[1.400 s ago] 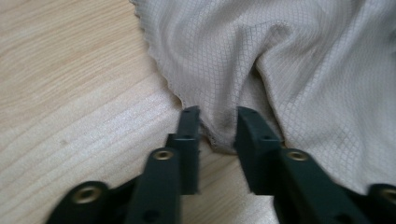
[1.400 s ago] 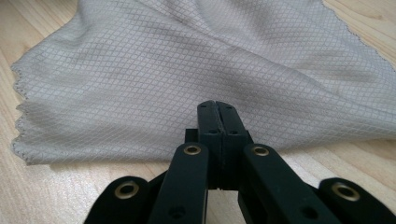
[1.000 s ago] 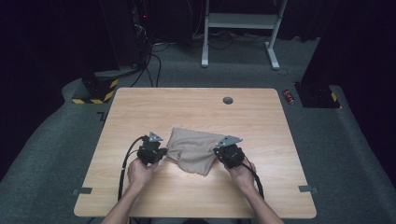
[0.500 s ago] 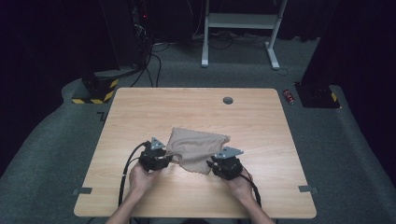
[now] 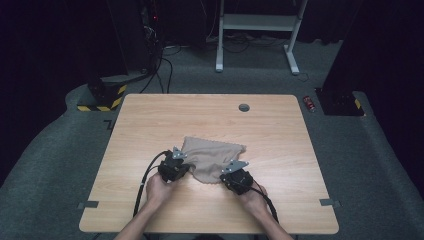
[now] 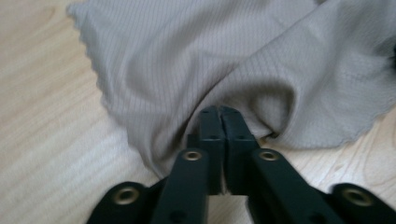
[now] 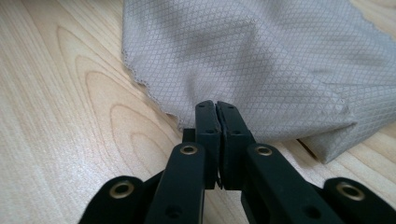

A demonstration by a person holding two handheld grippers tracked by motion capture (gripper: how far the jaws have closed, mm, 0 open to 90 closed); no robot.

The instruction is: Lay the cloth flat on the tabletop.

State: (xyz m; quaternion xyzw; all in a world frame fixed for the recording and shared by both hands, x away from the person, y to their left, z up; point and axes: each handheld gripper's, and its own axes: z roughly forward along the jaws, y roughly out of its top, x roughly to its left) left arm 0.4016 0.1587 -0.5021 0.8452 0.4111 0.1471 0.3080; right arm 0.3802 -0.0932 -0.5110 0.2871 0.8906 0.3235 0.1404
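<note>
The left tongs (image 6: 219, 114) and right tongs (image 7: 217, 108) each seem to pinch the near edge of the tan cloth (image 5: 212, 157) on the table (image 5: 150, 120), so next they should lift and fold it.

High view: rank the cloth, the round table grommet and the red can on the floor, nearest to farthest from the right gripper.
1. Cloth: at the right gripper, its near edge pinched in the shut jaws.
2. Round grommet: near the table's far edge.
3. Red can: on the floor, beyond the table's far right corner.
</note>
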